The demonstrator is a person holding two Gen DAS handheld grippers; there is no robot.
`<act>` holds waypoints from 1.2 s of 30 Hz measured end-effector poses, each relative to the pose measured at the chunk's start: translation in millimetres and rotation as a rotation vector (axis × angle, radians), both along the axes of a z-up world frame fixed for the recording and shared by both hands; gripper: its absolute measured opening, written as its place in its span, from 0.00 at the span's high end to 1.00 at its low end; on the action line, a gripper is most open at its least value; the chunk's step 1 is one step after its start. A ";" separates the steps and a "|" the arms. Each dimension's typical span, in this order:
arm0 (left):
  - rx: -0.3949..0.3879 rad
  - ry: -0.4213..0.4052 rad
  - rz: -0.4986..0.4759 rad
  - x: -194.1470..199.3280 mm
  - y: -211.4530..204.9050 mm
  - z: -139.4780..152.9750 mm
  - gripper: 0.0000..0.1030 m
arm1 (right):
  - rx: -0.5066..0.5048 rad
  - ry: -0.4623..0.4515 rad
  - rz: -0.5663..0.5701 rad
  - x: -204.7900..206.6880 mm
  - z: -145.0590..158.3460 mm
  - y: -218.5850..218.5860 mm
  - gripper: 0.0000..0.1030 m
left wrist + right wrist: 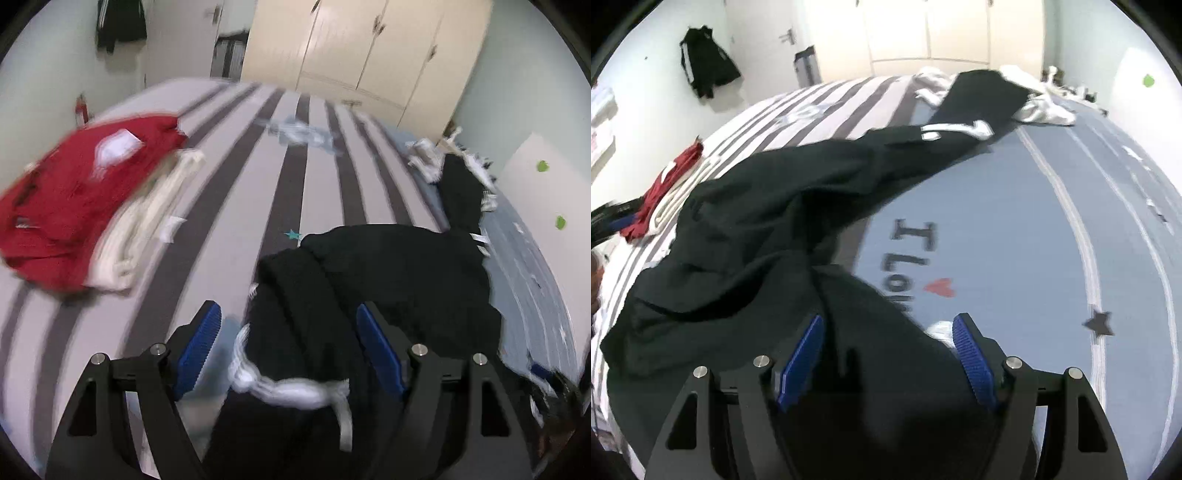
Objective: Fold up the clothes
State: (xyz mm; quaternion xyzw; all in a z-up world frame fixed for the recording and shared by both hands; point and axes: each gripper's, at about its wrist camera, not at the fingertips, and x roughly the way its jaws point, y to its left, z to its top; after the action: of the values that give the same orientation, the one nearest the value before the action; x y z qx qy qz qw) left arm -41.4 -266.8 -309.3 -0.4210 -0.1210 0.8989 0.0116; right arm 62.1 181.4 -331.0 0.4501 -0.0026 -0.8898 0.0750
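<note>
Black garment (746,206) sprawled on bed (1015,229), from lower left to upper right of right wrist view, white-striped end near top. Left claw (288,343) jaws apart, pads clear of the black cloth and white drawstring (280,387) lying between them. Right claw (888,354) jaws apart, black fabric bunched between pads, not pinched. Red top (81,199) on cream stack (147,221), left of left wrist view.

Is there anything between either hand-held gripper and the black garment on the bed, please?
Nothing visible: the black garment already lies between the open jaws of the left hand-held gripper and the right hand-held gripper.
</note>
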 end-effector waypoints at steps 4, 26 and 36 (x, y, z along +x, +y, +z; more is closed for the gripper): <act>-0.103 -0.069 0.003 -50.8 17.3 -36.4 0.28 | 0.071 0.042 -0.042 4.0 6.3 21.3 0.33; -0.302 0.157 0.105 -9.0 -45.1 89.5 0.86 | -0.182 -0.035 0.145 118.8 14.7 -97.2 0.32; -0.339 0.106 0.174 4.0 -99.5 72.2 0.86 | -0.150 -0.114 0.026 169.8 -17.7 -208.8 0.27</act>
State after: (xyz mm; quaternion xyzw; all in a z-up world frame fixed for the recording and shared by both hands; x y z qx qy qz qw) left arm -37.4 -366.3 -237.1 -0.3571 -0.0029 0.9249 -0.1308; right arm 231.9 -27.4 -348.6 0.4932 -0.0678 -0.8590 0.1197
